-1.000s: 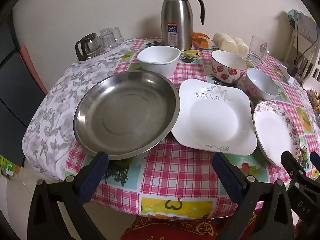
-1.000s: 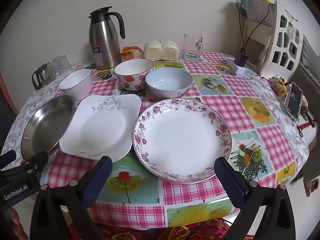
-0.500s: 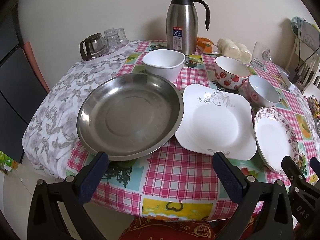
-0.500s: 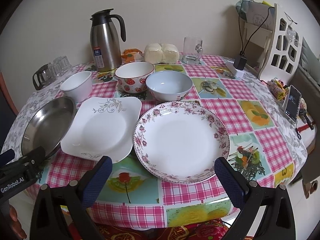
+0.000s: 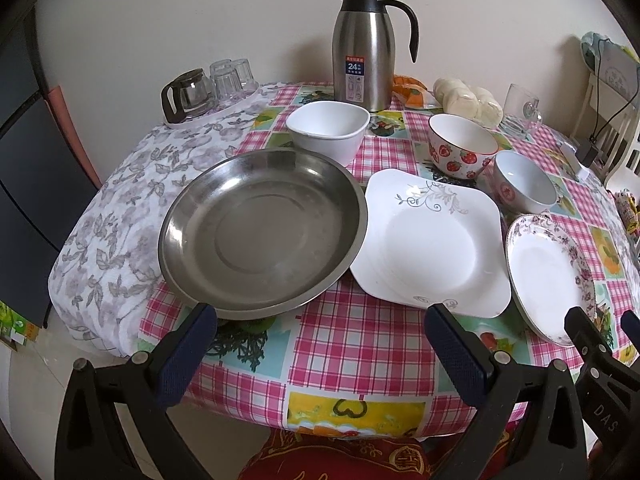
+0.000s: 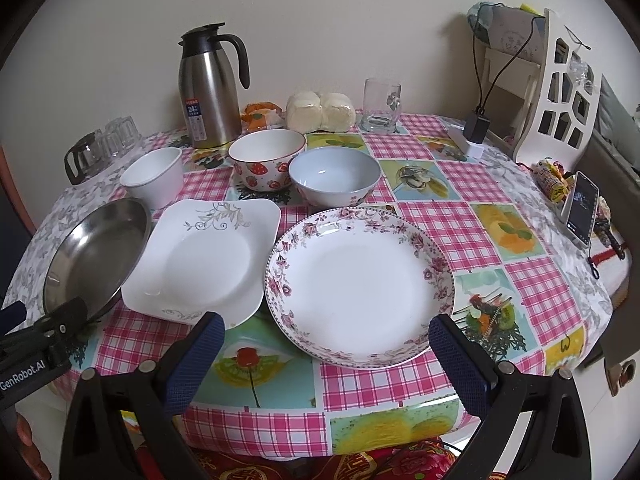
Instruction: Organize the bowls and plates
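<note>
On the round table with the pink checked cloth [image 6: 448, 224], three plates lie in a row along the near edge and three bowls stand in a row behind them. From the left: a stainless steel pan-like plate [image 5: 262, 232], its right rim overlapping the edge of a white square plate [image 5: 432, 240] with a grey scroll pattern, and then a round plate with a floral rim [image 6: 360, 284] just beside the square one. Behind them stand a plain white bowl [image 5: 328, 128], a strawberry-patterned bowl [image 6: 267, 162] and a pale blue bowl [image 6: 334, 176], the last two close together. A steel thermos jug [image 5: 363, 48] stands upright at the back, with a small glass teapot [image 5: 185, 94] and upturned glasses to its left, wrapped buns [image 6: 320, 110] and a glass mug [image 6: 381, 104] to its right. A phone [image 6: 582, 214] leans at the table's right edge. The left gripper [image 5: 320, 350] hangs over the near edge in front of the steel plate, fingers spread wide and holding nothing; the right gripper [image 6: 326, 354] hangs before the floral plate, its fingers likewise wide apart and empty
</note>
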`<state>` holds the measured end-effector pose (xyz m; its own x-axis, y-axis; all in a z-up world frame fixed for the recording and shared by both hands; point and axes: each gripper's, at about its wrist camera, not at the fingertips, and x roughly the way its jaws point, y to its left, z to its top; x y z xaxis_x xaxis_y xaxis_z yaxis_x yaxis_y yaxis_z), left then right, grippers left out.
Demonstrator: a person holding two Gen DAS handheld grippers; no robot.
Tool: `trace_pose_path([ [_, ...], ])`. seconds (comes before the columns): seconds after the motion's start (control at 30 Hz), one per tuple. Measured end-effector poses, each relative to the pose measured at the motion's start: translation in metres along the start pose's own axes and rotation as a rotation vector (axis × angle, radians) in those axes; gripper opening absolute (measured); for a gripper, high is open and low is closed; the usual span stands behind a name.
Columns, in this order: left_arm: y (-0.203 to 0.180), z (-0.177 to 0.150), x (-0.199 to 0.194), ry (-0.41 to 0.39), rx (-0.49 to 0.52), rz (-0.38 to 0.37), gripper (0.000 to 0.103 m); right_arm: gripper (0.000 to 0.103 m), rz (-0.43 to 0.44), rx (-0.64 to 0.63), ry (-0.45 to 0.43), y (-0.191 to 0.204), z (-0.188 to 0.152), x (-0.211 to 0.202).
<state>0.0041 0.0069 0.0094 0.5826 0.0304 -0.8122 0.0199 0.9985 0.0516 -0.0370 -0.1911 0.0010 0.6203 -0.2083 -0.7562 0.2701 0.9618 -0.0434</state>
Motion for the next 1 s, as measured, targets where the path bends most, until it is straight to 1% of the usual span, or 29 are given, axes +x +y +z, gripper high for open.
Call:
trace_pose_path([
  [1.0, 0.001, -0.0011, -0.0045, -0.003, 0.003, 0.004, 0.103, 0.103, 0.0, 0.0, -0.004, 0.0002, 0.0003, -0.002],
])
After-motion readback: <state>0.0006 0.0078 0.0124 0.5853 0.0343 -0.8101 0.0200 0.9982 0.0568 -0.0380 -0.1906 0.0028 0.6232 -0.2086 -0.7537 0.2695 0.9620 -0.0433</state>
